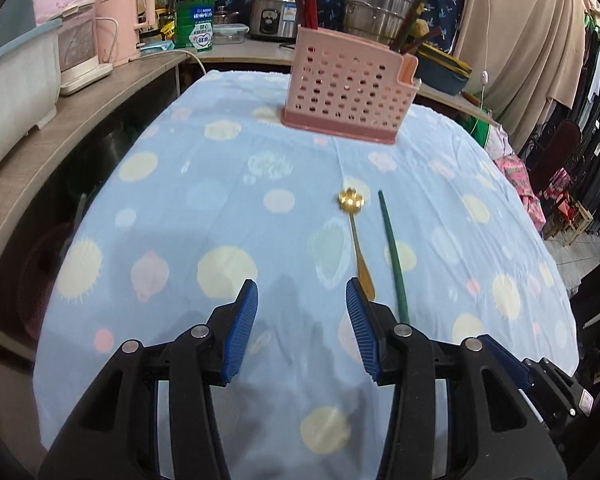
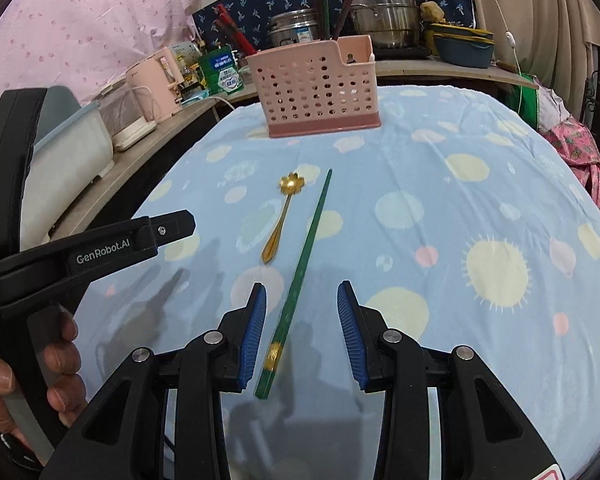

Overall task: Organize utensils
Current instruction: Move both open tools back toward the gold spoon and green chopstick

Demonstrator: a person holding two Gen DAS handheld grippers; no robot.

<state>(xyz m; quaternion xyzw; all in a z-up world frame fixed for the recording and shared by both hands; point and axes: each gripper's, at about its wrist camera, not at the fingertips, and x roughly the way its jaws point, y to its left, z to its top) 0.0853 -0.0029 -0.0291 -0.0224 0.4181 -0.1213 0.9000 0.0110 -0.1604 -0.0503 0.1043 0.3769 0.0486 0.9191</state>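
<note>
Two wrist views over a worktop w/ a blue spotted cloth. A gold spoon w/ a flower-shaped bowl and a green chopstick lie side by side near the middle, close but apart. A pink perforated utensil holder stands upright at the far edge, w/ other chopsticks already in it.

The right gripper hangs above the chopstick's near end; its fingers are released, one on each side, not pressing. The left gripper is also released and empty, w/ the spoon handle just beyond its right fingertip. A hand holds the left tool.

Risks, as judgement:
- Chopstick is thin and flat on soft cloth; the fingers could pinch fabric or roll it away.
- It runs at a slant to the fingers, so a grip near the end may let it swing or slip.
- Spoon is off-centre for the left fingers; closing here probably misses, tho blur makes this hard to judge.
- Grippers are near each other and could bump.
</note>
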